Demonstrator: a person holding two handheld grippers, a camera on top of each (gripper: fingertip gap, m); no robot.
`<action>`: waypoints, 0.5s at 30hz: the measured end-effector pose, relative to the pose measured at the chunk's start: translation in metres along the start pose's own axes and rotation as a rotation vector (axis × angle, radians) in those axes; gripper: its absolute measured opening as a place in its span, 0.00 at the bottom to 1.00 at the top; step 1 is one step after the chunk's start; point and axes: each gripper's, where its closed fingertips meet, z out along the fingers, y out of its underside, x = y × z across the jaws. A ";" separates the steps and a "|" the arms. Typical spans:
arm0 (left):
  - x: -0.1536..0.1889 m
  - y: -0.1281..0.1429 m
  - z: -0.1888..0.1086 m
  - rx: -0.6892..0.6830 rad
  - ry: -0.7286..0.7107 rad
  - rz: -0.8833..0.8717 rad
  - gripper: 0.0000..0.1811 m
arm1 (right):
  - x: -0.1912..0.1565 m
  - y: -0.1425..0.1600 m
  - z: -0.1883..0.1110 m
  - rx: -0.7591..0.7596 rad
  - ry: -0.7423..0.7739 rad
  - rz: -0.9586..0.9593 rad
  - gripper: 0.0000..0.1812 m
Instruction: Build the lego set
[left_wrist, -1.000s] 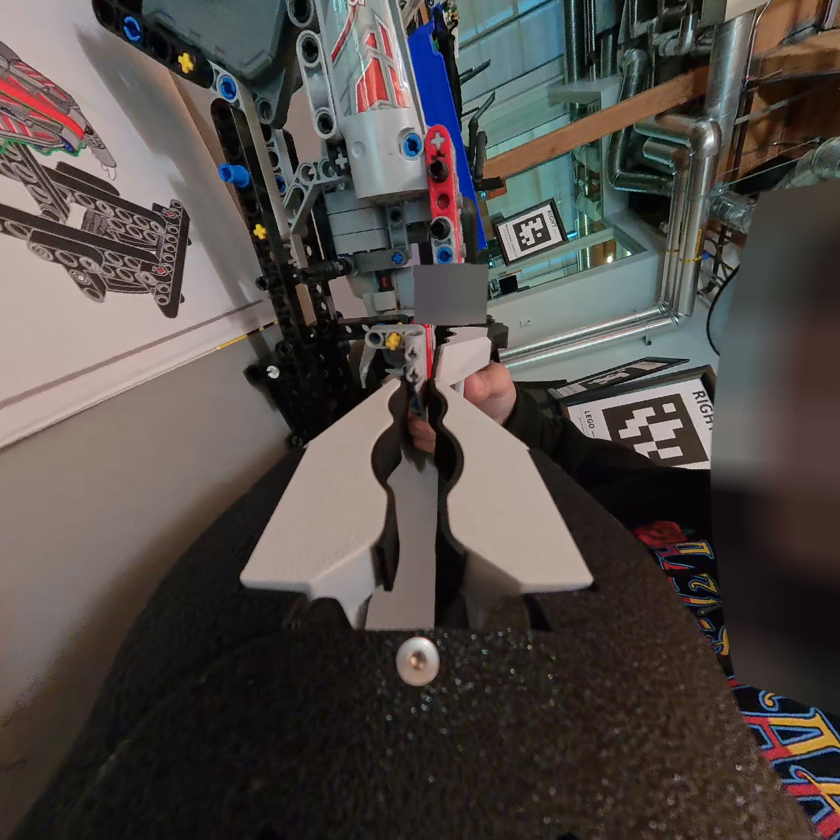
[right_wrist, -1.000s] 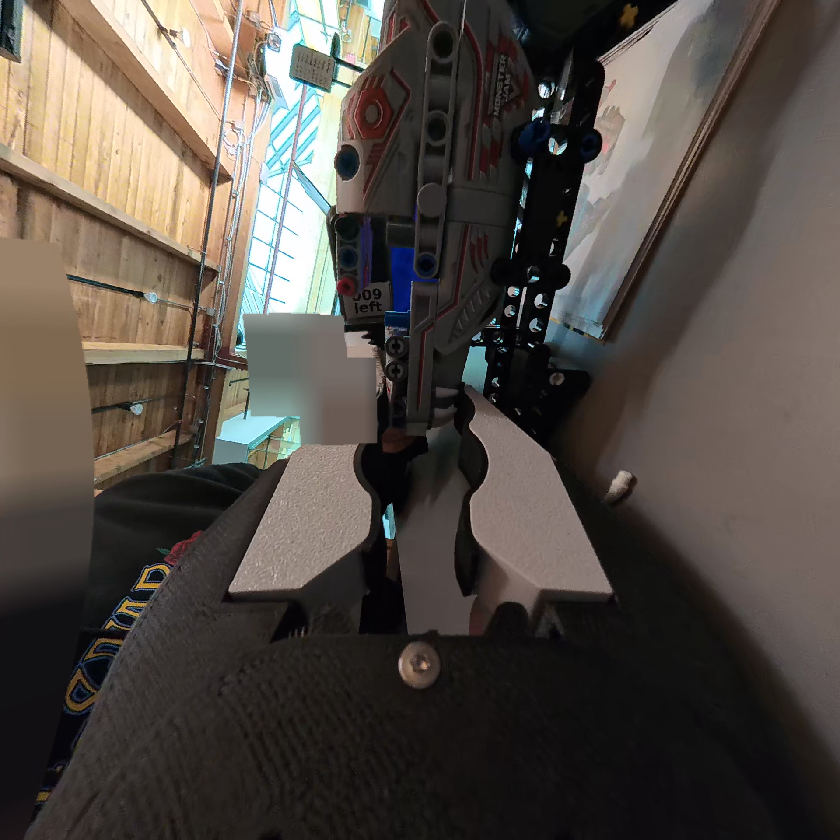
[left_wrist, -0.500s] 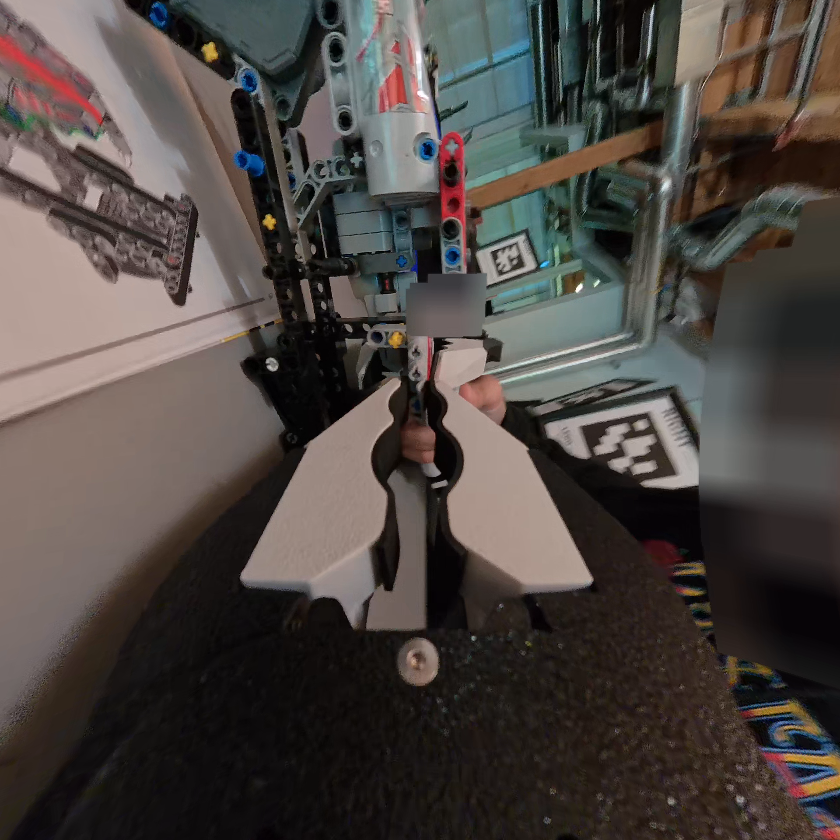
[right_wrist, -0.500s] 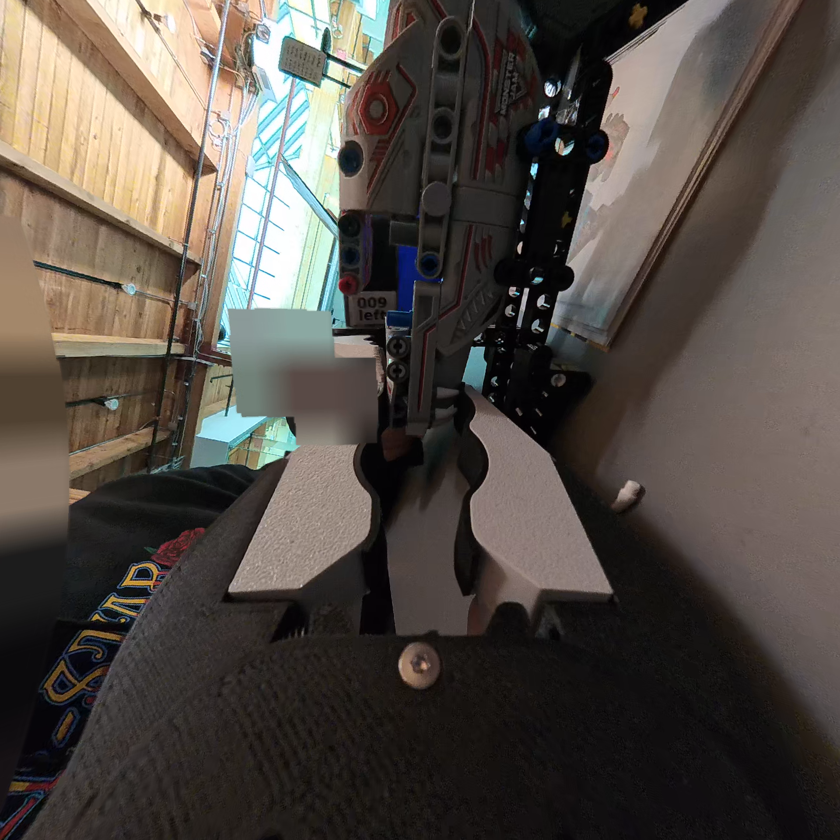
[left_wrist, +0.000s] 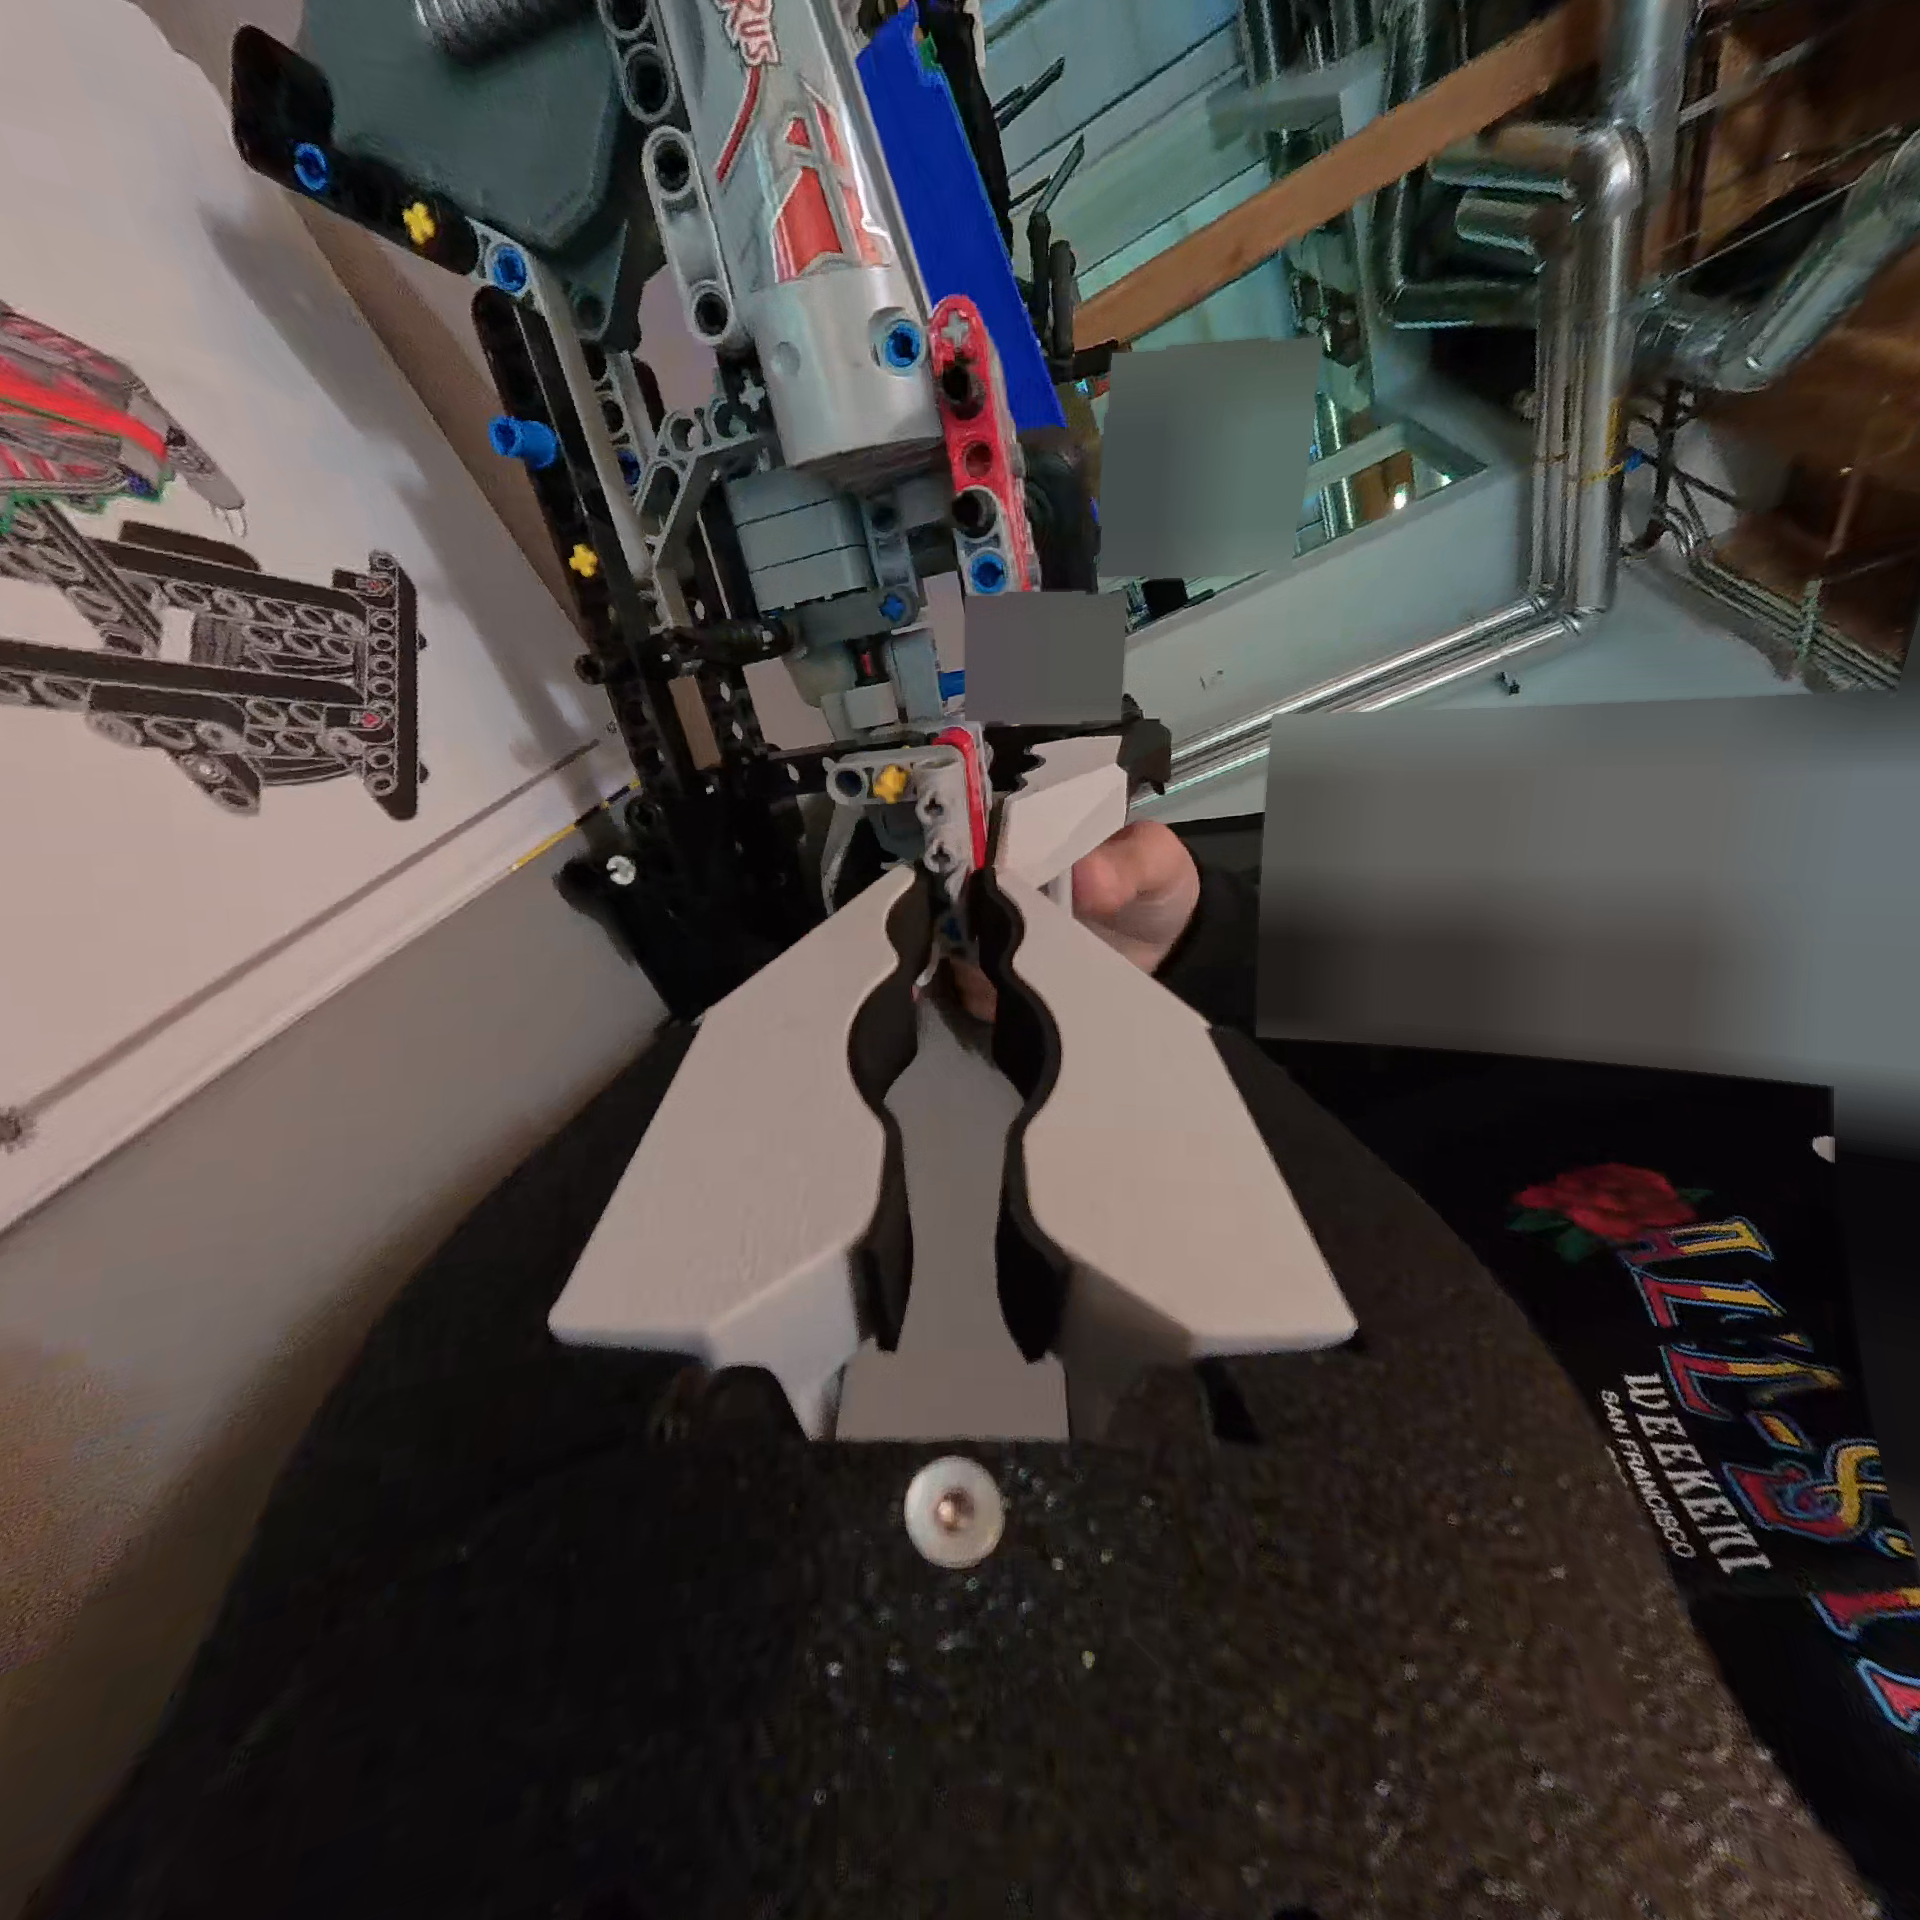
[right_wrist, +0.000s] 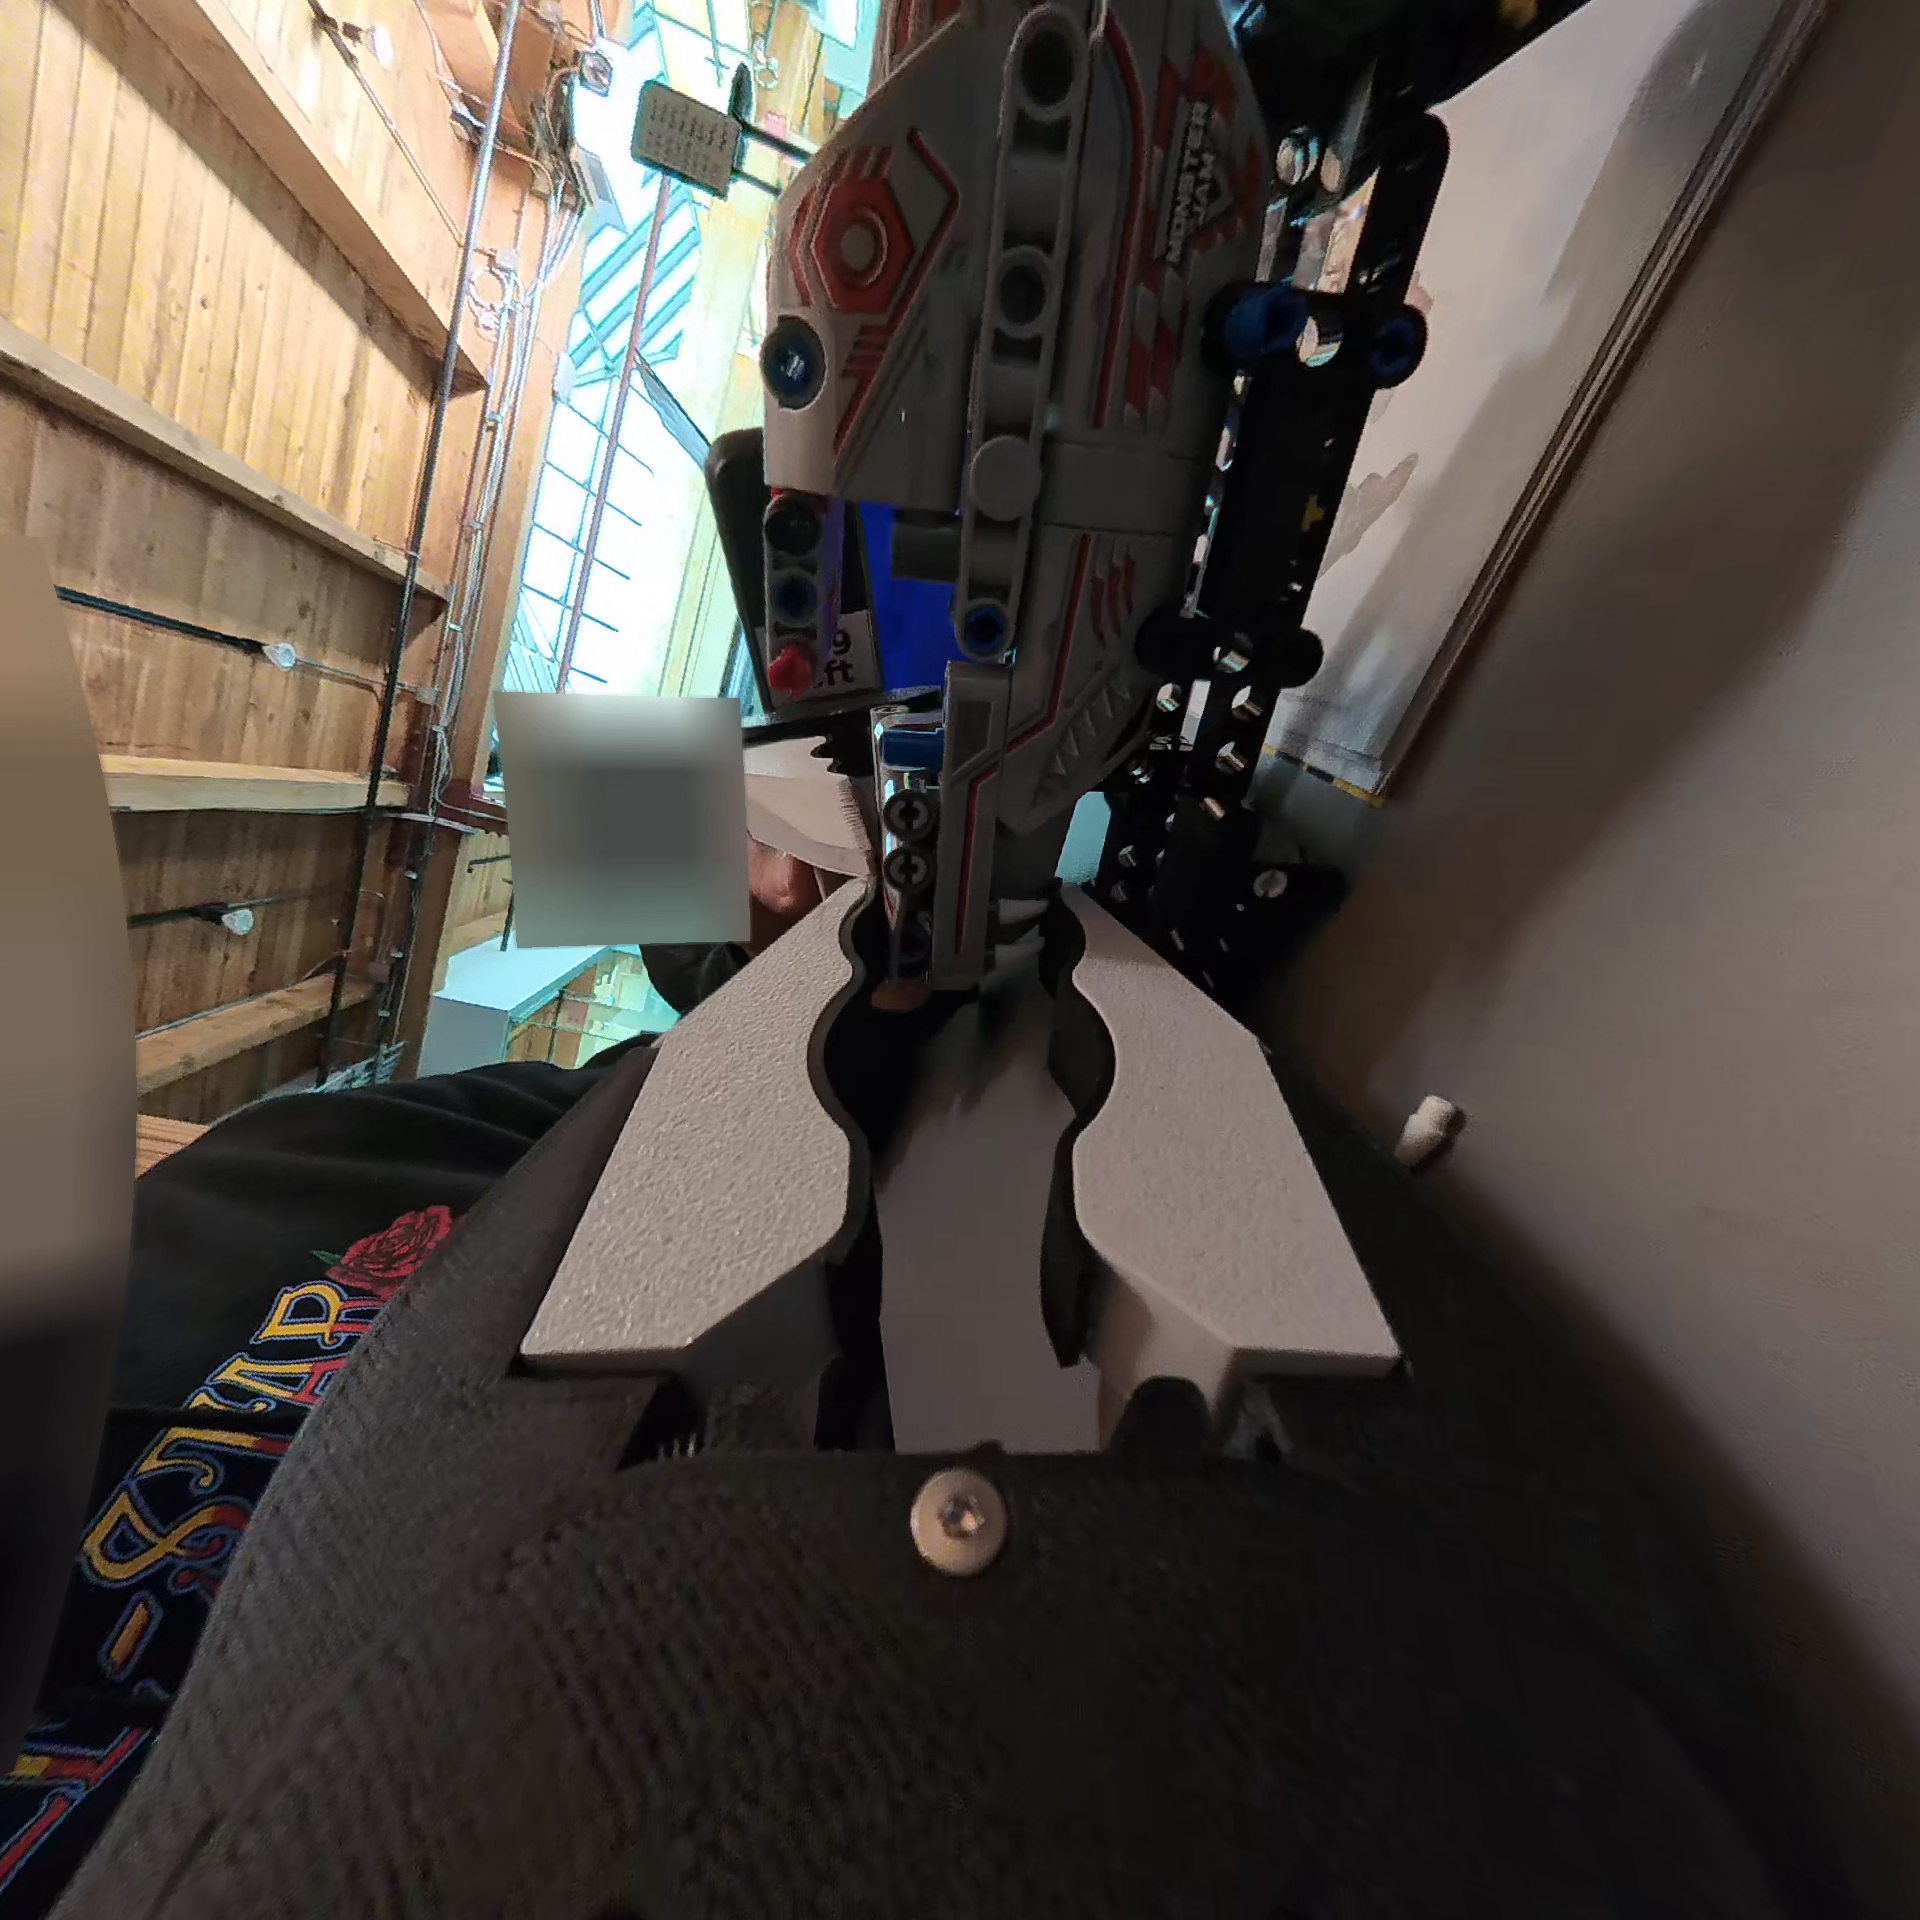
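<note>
Lego model (left_wrist: 831, 343), grey with red markings, held upright between both grippers. Left gripper (left_wrist: 954, 904) pinches its lower beam edge at the fingertips; right gripper (right_wrist: 966, 935) clamps the opposite side, fingers nearly together.

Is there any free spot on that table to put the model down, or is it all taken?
The grey table is bare between the instruction sheet and the left gripper. In the right wrist view it is also bare right of the right gripper, except a small white piece. Around the model, both grippers crowd close.
</note>
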 end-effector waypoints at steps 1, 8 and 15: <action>0.000 0.000 0.000 0.004 0.006 -0.004 0.03 | 0.000 0.000 0.000 0.001 0.000 -0.002 0.16; 0.001 -0.004 0.003 0.036 0.029 -0.082 0.03 | 0.001 -0.005 -0.009 -0.043 0.017 -0.082 0.18; 0.001 -0.006 0.004 0.036 0.038 -0.116 0.03 | 0.003 -0.021 -0.014 -0.013 -0.043 0.004 0.16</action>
